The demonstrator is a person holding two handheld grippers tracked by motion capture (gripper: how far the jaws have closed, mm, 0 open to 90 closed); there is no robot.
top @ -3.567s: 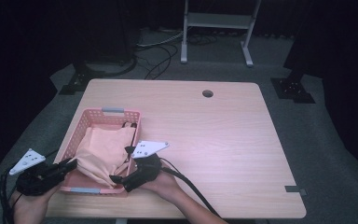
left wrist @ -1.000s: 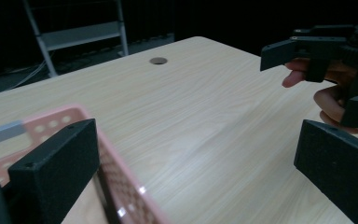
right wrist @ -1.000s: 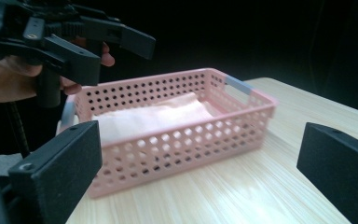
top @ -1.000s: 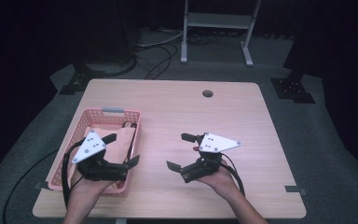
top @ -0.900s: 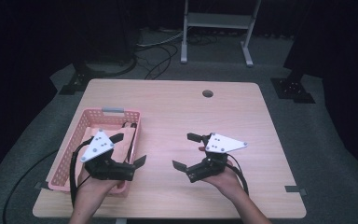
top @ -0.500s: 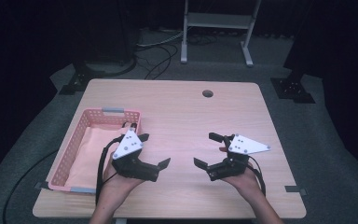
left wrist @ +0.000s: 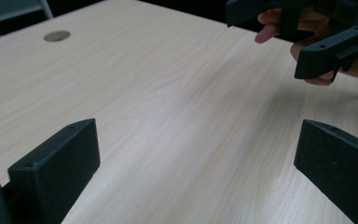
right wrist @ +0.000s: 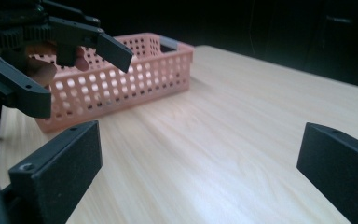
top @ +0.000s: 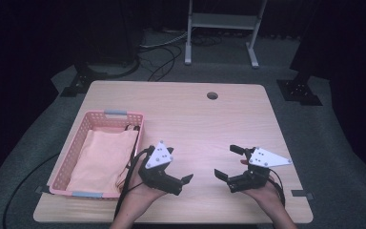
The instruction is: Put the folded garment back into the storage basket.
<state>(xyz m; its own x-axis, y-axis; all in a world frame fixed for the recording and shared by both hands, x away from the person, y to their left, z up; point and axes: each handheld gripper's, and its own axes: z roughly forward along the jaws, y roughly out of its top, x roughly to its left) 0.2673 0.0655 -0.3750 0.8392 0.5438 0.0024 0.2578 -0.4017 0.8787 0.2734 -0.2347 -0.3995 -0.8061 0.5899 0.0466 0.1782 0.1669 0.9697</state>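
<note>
Two tongs (top: 187,179) (top: 228,162) agape | basket (top: 66,164) left | table (top: 209,124) between bare

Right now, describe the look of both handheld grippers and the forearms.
Each is matte black plastic: the left gripper and the right gripper have blocky rectangular jaws, a pale grey three-cornered plate with dark dots on top, and a trailing black cable. The forearms are bare, with no sleeves visible.

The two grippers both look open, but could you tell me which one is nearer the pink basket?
The left gripper, beside the pink basket holding the folded cloth. The right gripper sits farther off, over bare table.
</note>
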